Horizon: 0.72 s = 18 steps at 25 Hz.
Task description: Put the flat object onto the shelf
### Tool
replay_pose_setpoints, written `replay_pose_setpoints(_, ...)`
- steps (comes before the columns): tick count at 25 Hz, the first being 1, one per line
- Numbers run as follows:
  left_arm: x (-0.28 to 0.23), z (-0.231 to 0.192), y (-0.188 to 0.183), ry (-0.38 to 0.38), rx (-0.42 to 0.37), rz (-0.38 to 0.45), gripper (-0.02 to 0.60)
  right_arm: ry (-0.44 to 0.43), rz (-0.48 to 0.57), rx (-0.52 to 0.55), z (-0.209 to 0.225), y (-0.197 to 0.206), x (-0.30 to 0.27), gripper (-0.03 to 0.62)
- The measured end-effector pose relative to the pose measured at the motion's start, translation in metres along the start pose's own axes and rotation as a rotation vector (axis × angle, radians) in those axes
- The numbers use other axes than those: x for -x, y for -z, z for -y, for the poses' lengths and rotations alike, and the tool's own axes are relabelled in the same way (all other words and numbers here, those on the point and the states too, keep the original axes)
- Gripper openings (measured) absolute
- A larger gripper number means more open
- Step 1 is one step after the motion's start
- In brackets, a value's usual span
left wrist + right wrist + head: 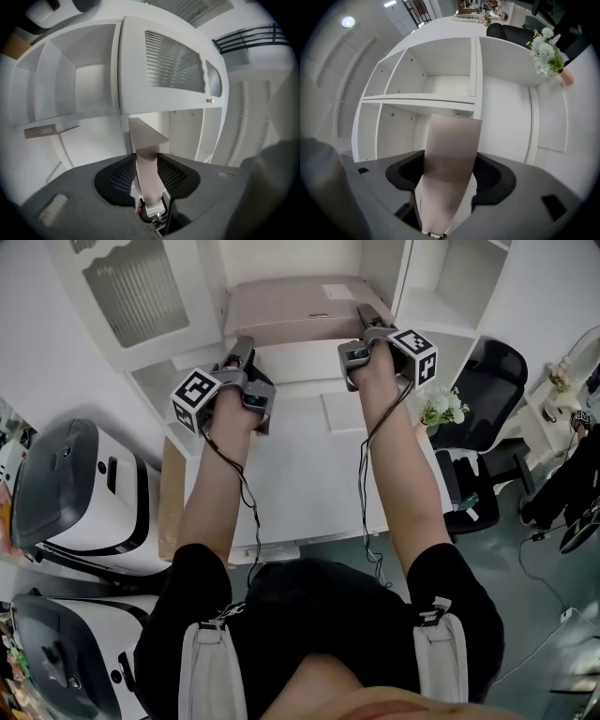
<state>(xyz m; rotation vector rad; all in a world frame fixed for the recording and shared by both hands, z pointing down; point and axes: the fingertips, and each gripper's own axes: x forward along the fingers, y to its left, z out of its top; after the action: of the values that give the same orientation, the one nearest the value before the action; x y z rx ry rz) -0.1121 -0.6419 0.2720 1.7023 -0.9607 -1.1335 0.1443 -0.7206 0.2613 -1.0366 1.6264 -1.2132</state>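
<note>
The flat object is a pale tan flat box [291,307], held level in front of the white shelf unit [281,362] with one gripper at each end. My left gripper [246,343] grips its left end; in the left gripper view the box [145,140] sits edge-on between the pads [171,173], which press on both sides. My right gripper [364,315] clamps the right end. In the right gripper view the box [452,150] fills the gap of the gripper [451,165], with open shelf compartments [440,84] behind it.
A louvred cabinet door [173,65] stands open at the upper left. Below the shelf lies a white desk [300,474]. White machines [66,484] stand at the left. A black office chair [487,381] and a vase of flowers [442,407] are at the right.
</note>
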Motion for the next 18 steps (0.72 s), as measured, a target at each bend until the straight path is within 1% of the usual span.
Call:
replay_pose_setpoints(3, -0.007, -0.004, -0.002, -0.006, -0.013, 0.004, 0.137, 0.020, -0.005, 0.028, 0.002, -0.003, -0.011, 0.310)
replay_pose_setpoints(6, -0.019, -0.007, -0.007, -0.015, -0.025, 0.017, 0.137, 0.055, 0.017, 0.104, 0.003, -0.009, -0.022, 0.326)
replay_pose_setpoints(8, -0.026, -0.009, -0.009, -0.021, -0.034, 0.031, 0.137, 0.075, 0.042, 0.150, 0.005, -0.013, -0.028, 0.356)
replay_pose_setpoints(9, -0.028, -0.010, -0.009, -0.023, -0.037, 0.037, 0.137, 0.078, 0.054, 0.153, 0.008, -0.014, -0.030, 0.372)
replay_pose_setpoints(11, -0.033, -0.012, -0.009, -0.026, -0.045, 0.047, 0.137, 0.076, 0.073, 0.137, 0.015, -0.017, -0.035, 0.441)
replay_pose_setpoints(13, -0.037, -0.013, -0.011, -0.027, -0.055, 0.051, 0.135, 0.073, 0.090, 0.155, 0.020, -0.020, -0.040, 0.500)
replay_pose_setpoints(14, -0.039, -0.014, -0.011, -0.028, -0.064, 0.051, 0.135, 0.073, 0.096, 0.179, 0.021, -0.022, -0.043, 0.512)
replay_pose_setpoints(16, -0.045, -0.016, -0.013, -0.033, -0.087, 0.050, 0.135, 0.075, 0.097, 0.218, 0.021, -0.026, -0.048, 0.515)
replay_pose_setpoints(18, -0.051, -0.018, -0.015, -0.040, -0.108, 0.055, 0.135, 0.071, 0.089, 0.229, 0.021, -0.027, -0.054, 0.522)
